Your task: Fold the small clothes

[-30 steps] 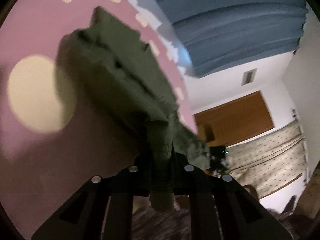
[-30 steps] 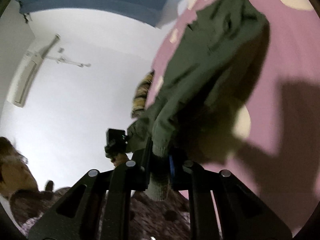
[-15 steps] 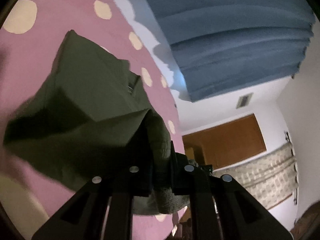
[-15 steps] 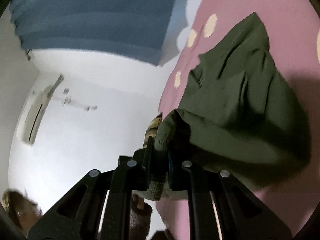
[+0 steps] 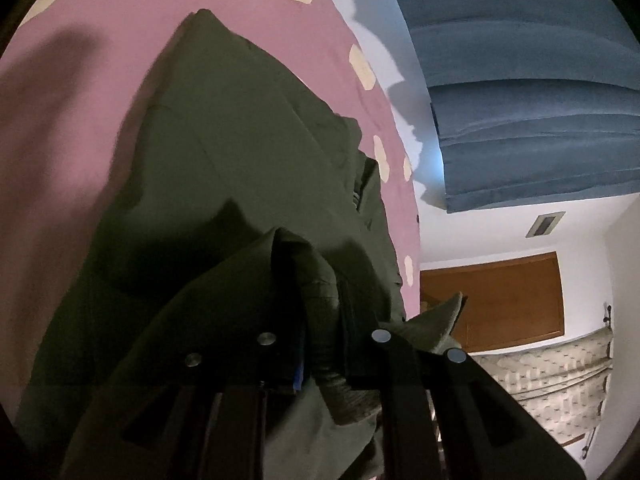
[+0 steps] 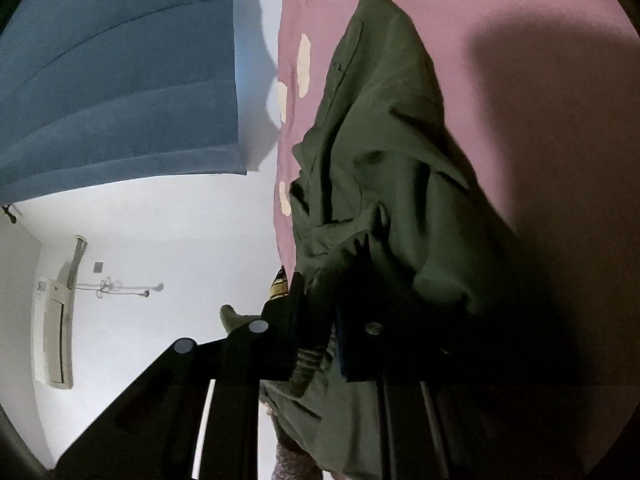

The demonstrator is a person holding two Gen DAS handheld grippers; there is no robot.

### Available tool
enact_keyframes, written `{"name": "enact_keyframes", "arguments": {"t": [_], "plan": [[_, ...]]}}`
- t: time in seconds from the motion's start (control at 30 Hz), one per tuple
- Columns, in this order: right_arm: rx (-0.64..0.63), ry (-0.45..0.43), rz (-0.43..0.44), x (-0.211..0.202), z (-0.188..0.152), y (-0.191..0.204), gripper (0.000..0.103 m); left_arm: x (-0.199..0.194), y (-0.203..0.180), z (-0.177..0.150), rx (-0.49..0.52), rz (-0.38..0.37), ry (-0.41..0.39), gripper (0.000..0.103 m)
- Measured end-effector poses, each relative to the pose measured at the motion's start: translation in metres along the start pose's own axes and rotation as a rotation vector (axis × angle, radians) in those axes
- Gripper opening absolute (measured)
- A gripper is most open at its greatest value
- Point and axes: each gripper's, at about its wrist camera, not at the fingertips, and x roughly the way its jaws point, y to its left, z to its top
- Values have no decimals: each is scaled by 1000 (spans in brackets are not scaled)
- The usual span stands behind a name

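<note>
A small olive-green garment (image 5: pixel 224 160) lies on a pink cloth with cream dots (image 5: pixel 100 32). My left gripper (image 5: pixel 320 320) is shut on the garment's ribbed edge, with loose fabric folded back over its fingers. In the right wrist view the same garment (image 6: pixel 384 128) stretches away over the pink cloth (image 6: pixel 520 80). My right gripper (image 6: pixel 320 312) is shut on another ribbed part of it. Both grippers are low, close to the cloth, and the fabric bunches up just in front of them.
Blue curtains (image 5: pixel 520 80) hang beyond the pink cloth's far edge. A wooden door (image 5: pixel 500 300) and a patterned bedcover (image 5: pixel 560 380) are at the right in the left wrist view. A wall air conditioner (image 6: pixel 56 332) is in the right wrist view.
Both grippers have come down and forward with the garment in them. The garment went from hanging to lying spread on the pink cloth, its held edge folding over the rest.
</note>
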Motion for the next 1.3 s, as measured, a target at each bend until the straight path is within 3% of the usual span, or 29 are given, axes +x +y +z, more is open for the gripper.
{"name": "enact_keyframes", "arguments": {"t": [0.13, 0.37, 0.43, 0.53, 0.67, 0.7, 0.77, 0.97, 1.07, 1.3], "plan": [[-9, 17, 20, -3, 3, 4, 25, -13, -12, 0, 30, -11, -2, 20], [-6, -12, 78, -13, 7, 9, 50, -37, -24, 6, 5, -101, -9, 43], [-5, -34, 96, -18, 8, 11, 54, -44, -21, 9, -36, -148, -14, 49], [-9, -45, 97, -24, 10, 11, 55, -52, -22, 12, -47, -144, -44, 53], [-147, -69, -8, -34, 7, 33, 65, -64, -31, 9, -33, -223, -43, 69], [-189, -76, -39, -37, 7, 40, 65, -67, -36, 9, -12, -213, -47, 69], [-269, -75, -94, -38, 6, 52, 66, -69, -49, 8, 75, -147, -58, 72], [-564, -23, -341, -16, 0, 91, 71, -50, -76, -5, 437, 198, -67, 74], [-699, 27, -453, 5, -2, 101, 72, -36, -78, -8, 543, 289, -70, 74], [-869, 125, -502, 28, 1, 110, 72, -7, -90, -8, 869, 515, -104, 74]]}}
